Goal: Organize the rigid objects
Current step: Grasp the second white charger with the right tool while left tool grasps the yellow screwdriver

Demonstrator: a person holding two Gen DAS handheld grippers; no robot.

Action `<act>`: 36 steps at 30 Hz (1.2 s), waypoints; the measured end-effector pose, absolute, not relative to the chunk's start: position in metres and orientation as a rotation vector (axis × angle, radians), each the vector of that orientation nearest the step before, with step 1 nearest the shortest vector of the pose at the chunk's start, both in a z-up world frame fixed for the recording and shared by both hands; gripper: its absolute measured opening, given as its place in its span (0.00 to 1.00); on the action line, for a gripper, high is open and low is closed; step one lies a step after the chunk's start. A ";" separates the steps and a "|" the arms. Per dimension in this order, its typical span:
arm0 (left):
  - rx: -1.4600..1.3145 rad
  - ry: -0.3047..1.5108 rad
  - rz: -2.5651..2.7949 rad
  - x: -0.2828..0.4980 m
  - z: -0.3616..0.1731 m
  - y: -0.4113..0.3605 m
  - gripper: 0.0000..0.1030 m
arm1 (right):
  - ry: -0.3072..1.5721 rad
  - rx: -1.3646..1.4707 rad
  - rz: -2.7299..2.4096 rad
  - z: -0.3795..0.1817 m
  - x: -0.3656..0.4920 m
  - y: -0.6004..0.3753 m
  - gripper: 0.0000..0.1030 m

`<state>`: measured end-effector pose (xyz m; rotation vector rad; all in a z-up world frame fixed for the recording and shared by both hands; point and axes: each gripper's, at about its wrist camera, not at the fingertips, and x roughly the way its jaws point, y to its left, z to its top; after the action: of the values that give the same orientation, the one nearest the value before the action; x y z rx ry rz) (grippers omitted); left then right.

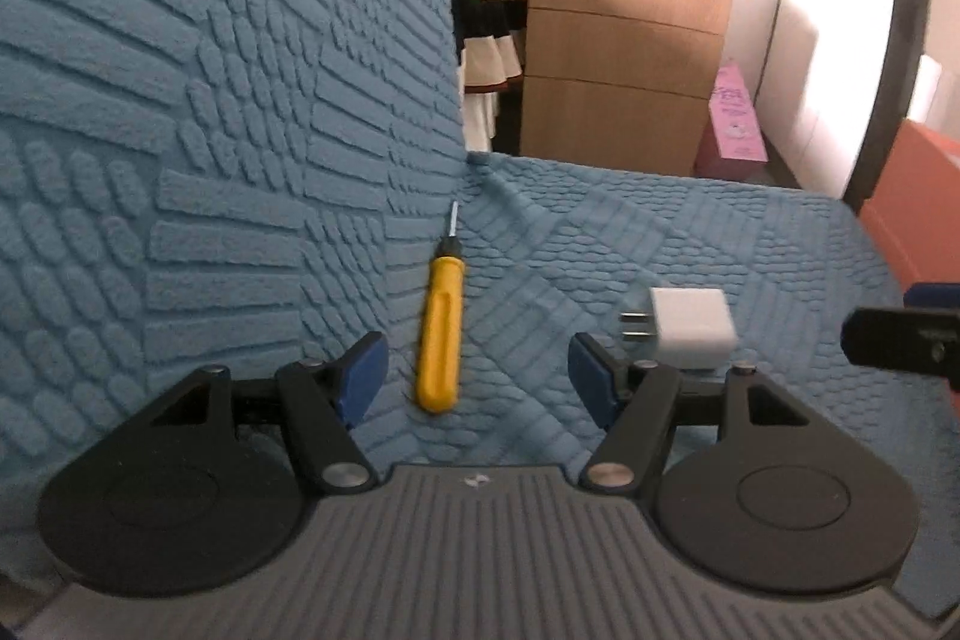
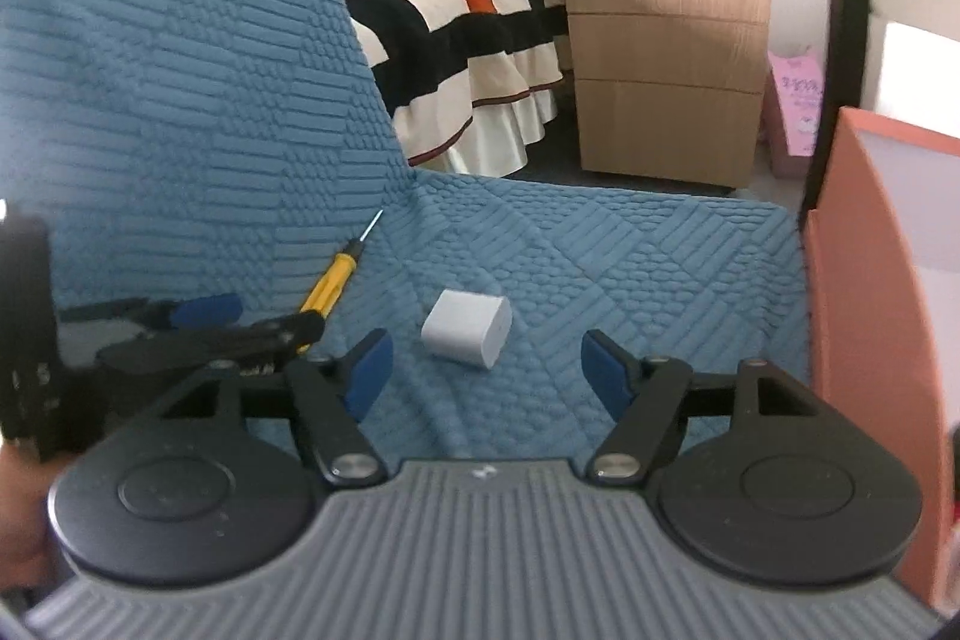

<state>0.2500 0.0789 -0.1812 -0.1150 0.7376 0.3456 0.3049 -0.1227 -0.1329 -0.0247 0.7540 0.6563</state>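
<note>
A yellow-handled screwdriver lies on the blue quilted seat, its thin tip toward the seat's back. My left gripper stands open just short of it, the handle's end between the blue fingertips, untouched. A white plug adapter with metal prongs lies to its right. In the right wrist view the same adapter sits on the seat just ahead of my right gripper, whose jaws are open with nothing between them. The screwdriver shows to the left there, partly behind the left gripper.
The blue quilted backrest rises on the left. An orange box stands at the seat's right edge. Beyond are a wooden drawer cabinet, a striped bed, a pink bag and a dark curved frame.
</note>
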 end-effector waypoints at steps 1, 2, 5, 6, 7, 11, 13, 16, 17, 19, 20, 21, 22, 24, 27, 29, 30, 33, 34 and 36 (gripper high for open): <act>-0.116 0.744 0.344 0.252 -0.183 0.081 0.69 | 0.766 -0.016 0.663 -0.136 0.311 -0.120 0.69; -0.116 0.753 0.345 0.256 -0.186 0.083 0.69 | 0.778 -0.015 0.670 -0.141 0.317 -0.116 0.69; -0.114 0.771 0.345 0.263 -0.193 0.088 0.67 | 0.804 -0.018 0.709 -0.153 0.330 -0.102 0.69; -0.117 0.777 0.343 0.266 -0.195 0.090 0.66 | 0.815 -0.015 0.716 -0.157 0.334 -0.098 0.69; -0.120 0.786 0.343 0.269 -0.197 0.091 0.63 | 0.823 -0.018 0.716 -0.162 0.338 -0.094 0.69; -0.122 0.826 0.344 0.276 -0.207 0.096 0.54 | 0.827 -0.025 0.725 -0.179 0.349 -0.080 0.69; -0.122 0.841 0.349 0.279 -0.212 0.098 0.52 | 0.835 -0.019 0.738 -0.187 0.354 -0.074 0.69; -0.138 0.856 0.349 0.283 -0.217 0.101 0.48 | 0.864 0.009 0.747 -0.196 0.360 -0.071 0.69; -0.141 0.860 0.348 0.285 -0.219 0.101 0.46 | 0.868 0.015 0.749 -0.197 0.361 -0.070 0.68; -0.134 0.870 0.350 0.287 -0.221 0.101 0.43 | 0.864 0.024 0.752 -0.199 0.360 -0.071 0.66; -0.130 0.865 0.352 0.287 -0.222 0.101 0.43 | 0.858 0.029 0.752 -0.200 0.360 -0.072 0.65; -0.132 0.863 0.356 0.287 -0.222 0.100 0.43 | 0.857 0.033 0.753 -0.201 0.358 -0.073 0.62; -0.135 0.862 0.359 0.286 -0.221 0.100 0.42 | 0.862 0.035 0.750 -0.202 0.358 -0.073 0.60; -0.143 0.858 0.363 0.286 -0.222 0.100 0.35 | 0.856 0.025 0.740 -0.202 0.356 -0.073 0.52; -0.165 0.863 0.353 0.283 -0.220 0.099 0.23 | 0.865 0.039 0.735 -0.200 0.355 -0.077 0.49; -0.176 0.866 0.346 0.282 -0.219 0.098 0.21 | 0.863 0.035 0.721 -0.197 0.351 -0.080 0.48; -0.180 0.868 0.348 0.281 -0.219 0.097 0.21 | 0.857 0.028 0.716 -0.195 0.349 -0.081 0.48; -0.187 0.865 0.339 0.277 -0.215 0.092 0.21 | 0.842 0.003 0.683 -0.193 0.341 -0.088 0.48; -0.184 0.861 0.336 0.275 -0.214 0.090 0.21 | 0.845 0.002 0.670 -0.192 0.339 -0.091 0.47; -0.188 0.854 0.326 0.272 -0.209 0.087 0.20 | 0.852 0.011 0.649 -0.191 0.335 -0.099 0.47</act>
<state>0.2716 0.0867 -0.2095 -0.1884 0.8544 0.3256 0.3354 -0.0990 -0.1905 0.0109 0.8520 0.6486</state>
